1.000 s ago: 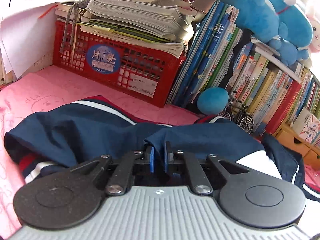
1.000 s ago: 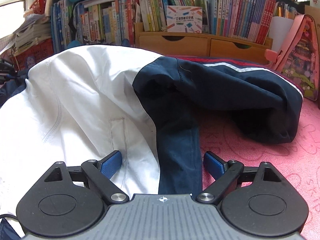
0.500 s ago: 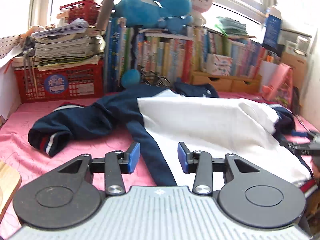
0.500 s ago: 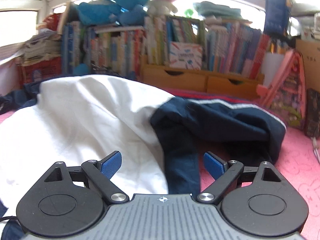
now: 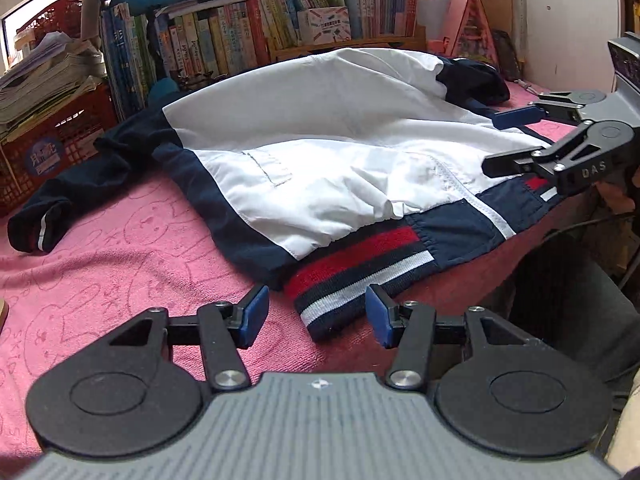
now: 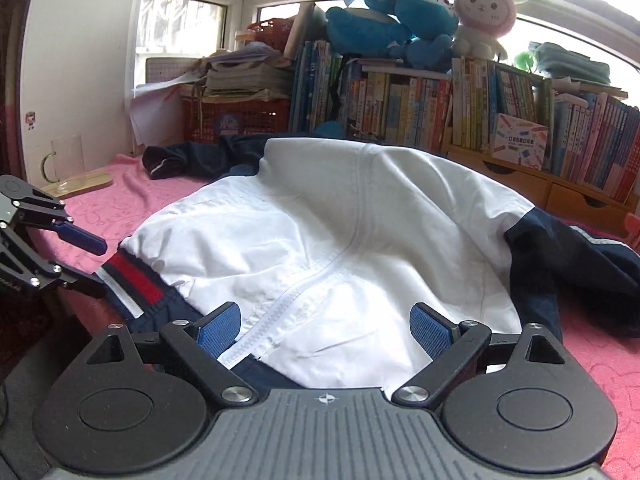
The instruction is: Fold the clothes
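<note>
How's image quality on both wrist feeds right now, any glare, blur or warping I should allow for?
Left wrist view: sharp, evenly lit; the white jacket panel is bright but its seams show; fisheye bends the bookshelf.
Right wrist view: the window is blown out, the plush toys are backlit, the jacket is clear, and the edges are curved.

Left wrist view: low, close over the pink blanket (image 5: 120, 248), facing the jacket (image 5: 320, 140) hem and the bookshelf (image 5: 240, 40) at frame top.
Right wrist view: close at the jacket's zipper edge, facing the bookshelf.
Shared: jacket, blanket, bookshelf.
</note>
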`<state>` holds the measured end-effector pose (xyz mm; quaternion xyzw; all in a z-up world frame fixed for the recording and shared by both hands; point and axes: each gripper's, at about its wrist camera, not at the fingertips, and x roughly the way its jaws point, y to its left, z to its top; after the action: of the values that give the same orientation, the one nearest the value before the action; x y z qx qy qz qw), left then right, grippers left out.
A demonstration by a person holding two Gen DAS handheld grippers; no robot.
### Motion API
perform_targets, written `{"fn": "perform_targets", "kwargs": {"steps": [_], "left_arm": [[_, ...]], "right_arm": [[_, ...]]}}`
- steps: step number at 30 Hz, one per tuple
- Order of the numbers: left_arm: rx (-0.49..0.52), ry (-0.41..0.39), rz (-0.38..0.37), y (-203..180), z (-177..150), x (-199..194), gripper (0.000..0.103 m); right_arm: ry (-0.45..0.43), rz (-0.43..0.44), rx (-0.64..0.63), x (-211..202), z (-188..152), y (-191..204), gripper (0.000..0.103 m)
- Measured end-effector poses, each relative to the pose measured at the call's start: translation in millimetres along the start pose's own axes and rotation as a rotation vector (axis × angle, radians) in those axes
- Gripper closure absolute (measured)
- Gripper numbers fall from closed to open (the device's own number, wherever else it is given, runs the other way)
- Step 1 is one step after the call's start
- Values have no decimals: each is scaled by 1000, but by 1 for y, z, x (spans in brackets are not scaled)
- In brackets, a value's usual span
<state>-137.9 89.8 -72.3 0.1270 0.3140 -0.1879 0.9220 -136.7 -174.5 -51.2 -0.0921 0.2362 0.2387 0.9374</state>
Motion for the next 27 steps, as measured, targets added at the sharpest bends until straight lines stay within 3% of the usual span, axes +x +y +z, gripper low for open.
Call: {"fn": "perform_targets", "kwargs": {"steps": [4, 6, 7, 10, 13, 14, 16, 18, 19, 20, 22, 24, 25, 27], "left_arm": [[31, -26, 9, -5, 1, -1, 45], [36, -67, 1, -7, 4, -6, 45], [2, -76, -4, -3, 6, -6, 43], [-233, -48, -28, 23, 13, 9, 29], [-458, -15, -55, 48, 17, 24, 29], [-494, -9, -63, 52, 16, 28, 29], [-462, -14, -35, 48, 20, 32, 29], [-416, -16, 1, 40, 24, 36, 41], [-392, -17, 11, 35, 25, 36, 61], [-372, -14, 17, 31, 26, 36, 71], [-348, 1, 23, 24, 27, 32, 78], [-341, 31, 14, 22, 25, 25, 80], [-333, 48, 6, 22, 23, 20, 80], [-319, 81, -7, 21, 19, 10, 80]], "right_arm": [[19, 11, -3, -13, -11, 7, 11], [6, -33, -15, -19, -16, 9, 11], [3, -71, -17, -20, -18, 8, 11], [7, -194, 24, -16, -23, -2, 13], [7, -249, 89, -23, -32, -15, 13], [7, -268, 110, -25, -34, -20, 13], [7, -306, 149, -30, -40, -28, 13], [17, -346, 168, -32, -46, -35, 13], [22, -365, 178, -33, -48, -38, 13], [27, -378, 191, -33, -50, -41, 13], [36, -381, 215, -32, -53, -46, 13], [53, -348, 241, -33, -54, -49, 32], [61, -331, 254, -33, -54, -51, 35], [91, -300, 244, -38, -52, -54, 51]]}}
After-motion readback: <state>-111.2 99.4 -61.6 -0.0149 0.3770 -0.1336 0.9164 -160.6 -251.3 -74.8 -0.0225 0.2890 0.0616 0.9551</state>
